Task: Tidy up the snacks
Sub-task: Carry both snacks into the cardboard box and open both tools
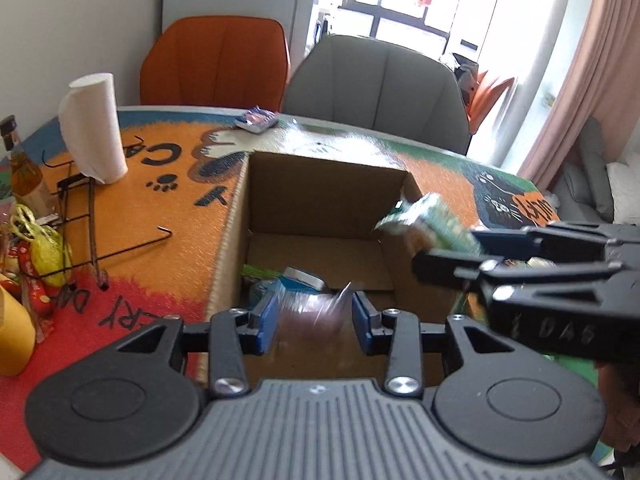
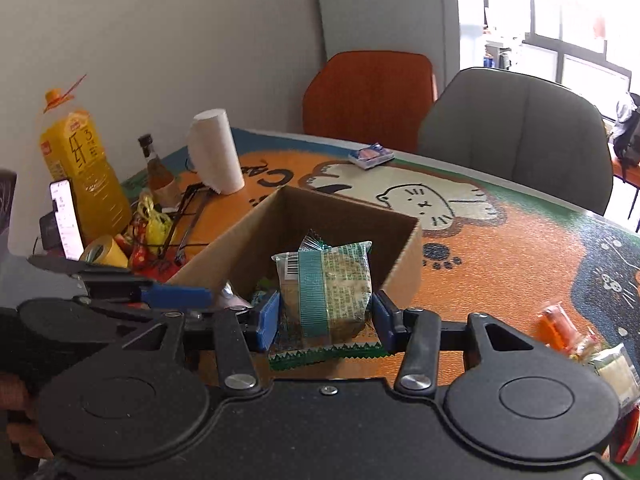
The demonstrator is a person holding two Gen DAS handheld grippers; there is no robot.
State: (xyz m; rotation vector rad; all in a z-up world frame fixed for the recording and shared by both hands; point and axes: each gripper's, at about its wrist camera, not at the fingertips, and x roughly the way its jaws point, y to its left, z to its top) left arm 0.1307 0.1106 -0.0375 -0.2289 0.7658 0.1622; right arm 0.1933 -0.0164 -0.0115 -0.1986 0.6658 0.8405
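Both grippers are hanging over the open cardboard box point(image 2: 336, 216) on the bench point(image 2: 500, 248), each carrying a snack. The right gripper point(image 2: 326, 316) is pinching a green-striped crinkly plastic packet point(image 2: 326, 280), squarish and puffy, its blue fingers point(image 2: 267, 314) pressing on both sides; the packet is sitting just above the box's near right corner, its long axis running up and away from the fingers. The left gripper point(image 1: 314, 320) is pinching a blurred, clear shiny wrapper point(image 1: 310, 312) above the box's near edge, fingers point(image 1: 266, 320) narrowly spread around it. The box floor directly below looks like the drop spot, and the left gripper seems nearer to it. A few glossy wrappers point(image 1: 288, 280) are lying inside the box. A blue packet point(image 2: 370, 155) is lying beyond the box, more snacks point(image 2: 560, 328) to its right.
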